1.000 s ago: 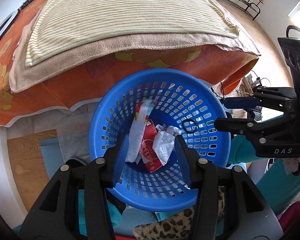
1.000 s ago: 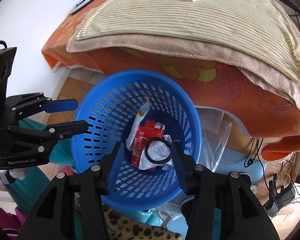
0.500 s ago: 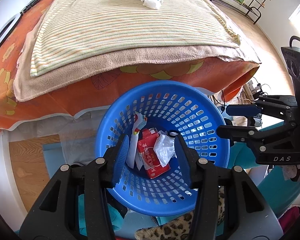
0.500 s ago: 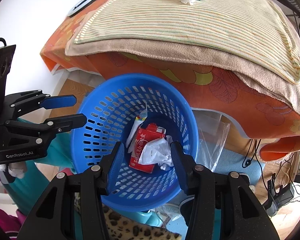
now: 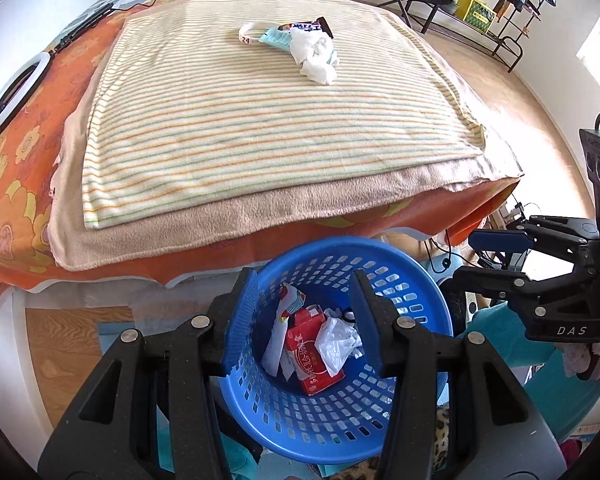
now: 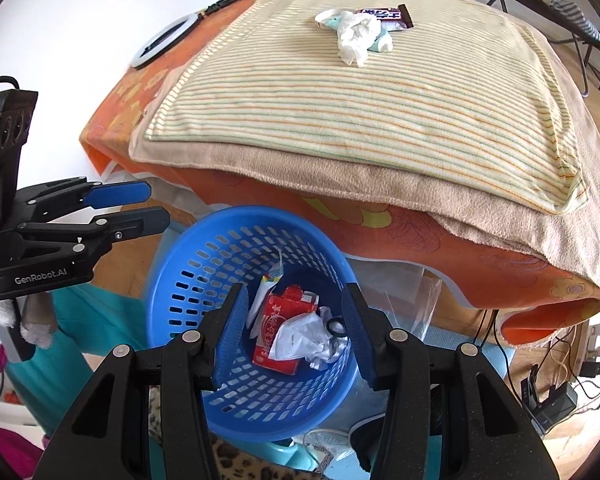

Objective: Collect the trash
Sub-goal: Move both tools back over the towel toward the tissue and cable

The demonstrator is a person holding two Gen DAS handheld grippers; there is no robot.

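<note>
Both views were bright w/ daylight; a blown-out window glared at the far right of the left view. Wall washed out to near white. Soft shadow lay under the bed edge. Strong fisheye bend and dark vignette at corners. Focus was sharp, w/ slight blur on the basket rim.

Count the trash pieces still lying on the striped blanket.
4, clustered at the far end: crumpled white tissue, dark candy wrapper, light-blue wrapper, white numbered band. The tissue may hide more.

basket base hidden, wrapper print unreadable
</note>
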